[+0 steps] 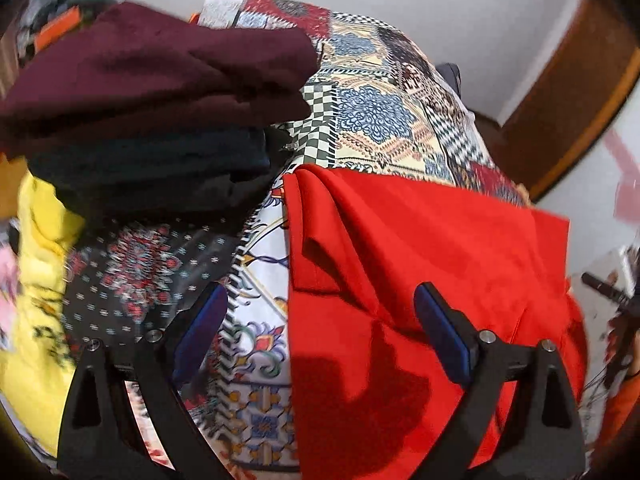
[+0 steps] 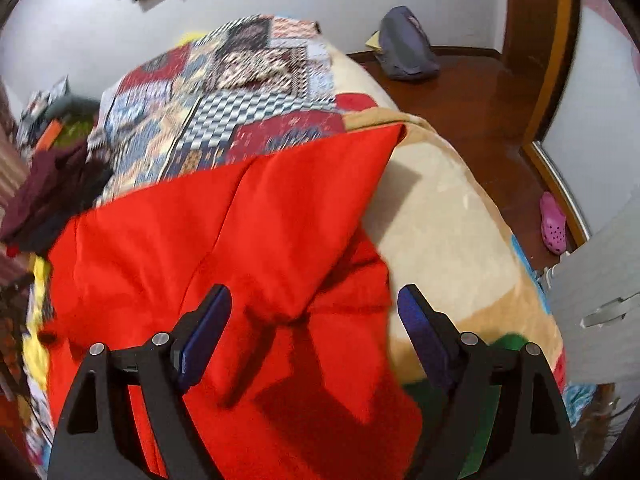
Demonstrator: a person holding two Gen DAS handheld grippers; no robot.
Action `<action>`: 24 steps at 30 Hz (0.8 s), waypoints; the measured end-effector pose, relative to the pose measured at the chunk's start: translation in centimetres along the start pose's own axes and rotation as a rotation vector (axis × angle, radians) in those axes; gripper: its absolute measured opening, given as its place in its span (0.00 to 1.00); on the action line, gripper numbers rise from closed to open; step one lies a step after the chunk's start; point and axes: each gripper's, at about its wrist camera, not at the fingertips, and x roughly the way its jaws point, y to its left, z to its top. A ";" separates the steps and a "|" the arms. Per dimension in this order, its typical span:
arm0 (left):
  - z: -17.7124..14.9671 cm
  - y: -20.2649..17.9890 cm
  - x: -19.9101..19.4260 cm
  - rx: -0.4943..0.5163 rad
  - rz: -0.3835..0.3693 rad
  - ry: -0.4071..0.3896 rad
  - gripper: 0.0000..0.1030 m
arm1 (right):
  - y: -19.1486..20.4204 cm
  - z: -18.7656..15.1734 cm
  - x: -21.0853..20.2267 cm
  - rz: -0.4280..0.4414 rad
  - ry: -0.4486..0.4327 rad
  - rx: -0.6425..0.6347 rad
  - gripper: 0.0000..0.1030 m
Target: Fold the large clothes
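Observation:
A bright red garment (image 1: 420, 248) lies rumpled on the bed, with one flap folded over itself (image 2: 248, 216). My left gripper (image 1: 320, 320) hovers over the garment's left edge with its blue-padded jaws wide open and nothing pinched between them. My right gripper (image 2: 314, 320) hangs above the garment's right side, near the folded flap. It is open too, and the red cloth lies below it, not held.
A stack of folded maroon clothes (image 1: 160, 64) and dark clothes (image 1: 160, 168) sits at the left on the patterned bedspread (image 1: 380, 108), beside a yellow cloth (image 1: 40, 280). A beige blanket (image 2: 440, 216) covers the bed's right side. A grey bag (image 2: 404, 44) and a pink clog (image 2: 554, 220) lie on the wooden floor.

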 end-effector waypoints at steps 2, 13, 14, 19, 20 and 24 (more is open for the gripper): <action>0.4 0.4 1.3 -0.044 -0.034 0.022 0.92 | -0.6 0.7 0.8 0.011 0.000 0.039 0.80; 0.7 0.7 8.3 -0.161 -0.201 0.134 0.91 | -3.9 2.5 7.5 0.111 0.118 0.190 0.80; 0.9 0.4 8.3 -0.139 -0.199 0.123 0.88 | -3.9 2.7 7.9 0.120 0.116 0.190 0.80; 2.2 -0.5 8.4 -0.093 -0.156 0.075 0.58 | -3.1 4.0 8.6 0.143 0.097 0.136 0.55; 2.5 -0.6 8.6 -0.088 -0.160 0.070 0.49 | -3.0 4.2 8.7 0.131 0.093 0.128 0.54; 3.5 -1.1 8.7 -0.074 -0.161 0.050 0.25 | -2.1 4.8 8.9 0.076 0.065 0.082 0.41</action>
